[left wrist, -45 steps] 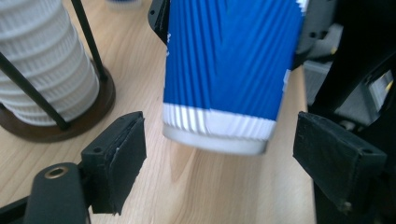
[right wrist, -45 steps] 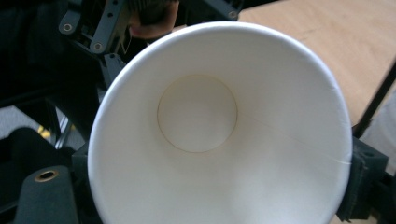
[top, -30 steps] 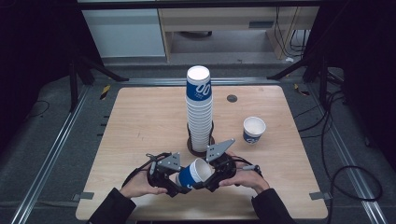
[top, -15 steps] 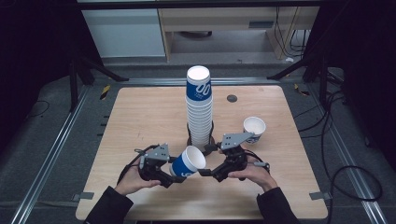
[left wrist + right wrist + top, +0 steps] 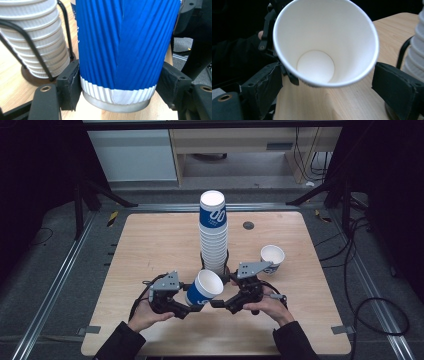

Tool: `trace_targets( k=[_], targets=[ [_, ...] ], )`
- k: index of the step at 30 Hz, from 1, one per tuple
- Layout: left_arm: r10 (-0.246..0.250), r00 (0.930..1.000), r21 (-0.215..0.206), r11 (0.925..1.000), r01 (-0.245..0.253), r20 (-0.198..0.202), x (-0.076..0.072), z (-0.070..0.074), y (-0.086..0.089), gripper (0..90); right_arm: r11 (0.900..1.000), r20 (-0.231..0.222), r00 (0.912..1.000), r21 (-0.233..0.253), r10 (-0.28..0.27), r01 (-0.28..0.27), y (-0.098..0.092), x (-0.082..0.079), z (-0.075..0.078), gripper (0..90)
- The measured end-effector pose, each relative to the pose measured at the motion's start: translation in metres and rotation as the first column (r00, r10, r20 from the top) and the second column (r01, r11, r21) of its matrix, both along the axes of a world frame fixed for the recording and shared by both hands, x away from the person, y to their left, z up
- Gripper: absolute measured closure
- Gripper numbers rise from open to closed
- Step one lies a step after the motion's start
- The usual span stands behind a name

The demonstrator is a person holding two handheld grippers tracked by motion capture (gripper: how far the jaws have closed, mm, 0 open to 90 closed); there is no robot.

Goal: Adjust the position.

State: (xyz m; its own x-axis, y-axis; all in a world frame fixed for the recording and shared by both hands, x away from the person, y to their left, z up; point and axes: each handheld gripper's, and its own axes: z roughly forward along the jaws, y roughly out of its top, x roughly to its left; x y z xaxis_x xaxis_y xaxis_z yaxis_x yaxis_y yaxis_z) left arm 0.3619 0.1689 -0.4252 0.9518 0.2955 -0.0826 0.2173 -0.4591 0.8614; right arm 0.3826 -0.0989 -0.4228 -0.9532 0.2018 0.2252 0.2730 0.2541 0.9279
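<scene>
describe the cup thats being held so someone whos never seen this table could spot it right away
Start at the tall stack of cups in its black wire holder at the middle of the wooden table. Just in front of it, nearer the person, the left gripper clamps the base of a blue ribbed cup. Unlike the single cup standing upright to the right, it is tipped, its white mouth facing the right gripper.

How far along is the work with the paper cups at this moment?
One cup already stands upright alone on the table, right of the tall stack. In hand: the left gripper clamps a second blue cup near its base, tilted, its mouth toward the open right gripper. Left to do: setting this cup down; many cups remain stacked.
</scene>
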Motion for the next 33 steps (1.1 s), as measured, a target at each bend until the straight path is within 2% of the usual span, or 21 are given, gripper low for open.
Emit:
trace_targets(
  k=[4,10,17,26,33],
  targets=[
    [-0.009,1.0,0.007,0.9999,0.009,-0.001,-0.002,-0.002,-0.005,28.2,1.0,-0.021,0.9996,0.014,0.018,-0.018,0.005,-0.001,-0.003,10.7],
    [-0.02,0.9998,0.019,0.9996,0.02,0.003,-0.004,-0.005,-0.01,28.2,0.999,-0.037,0.9985,0.011,0.04,-0.039,0.013,-0.002,-0.006,12.9],
    [-0.027,0.9996,0.02,0.9994,0.027,0.006,-0.005,-0.005,-0.012,28.1,0.999,-0.051,0.9975,0.025,0.05,-0.048,0.013,-0.002,-0.008,19.2],
    [-0.028,0.9996,0.017,0.9995,0.027,0.005,-0.005,-0.005,-0.012,27.2,0.999,-0.045,0.9981,0.03,0.042,-0.041,0.012,-0.002,-0.008,20.9],
    [-0.005,1.0,0.031,0.9995,0.005,0.0,-0.003,-0.005,-0.006,22.2,0.999,-0.012,0.9999,0.033,0.01,-0.009,0.003,-0.002,-0.001,20.9]
  ],
)
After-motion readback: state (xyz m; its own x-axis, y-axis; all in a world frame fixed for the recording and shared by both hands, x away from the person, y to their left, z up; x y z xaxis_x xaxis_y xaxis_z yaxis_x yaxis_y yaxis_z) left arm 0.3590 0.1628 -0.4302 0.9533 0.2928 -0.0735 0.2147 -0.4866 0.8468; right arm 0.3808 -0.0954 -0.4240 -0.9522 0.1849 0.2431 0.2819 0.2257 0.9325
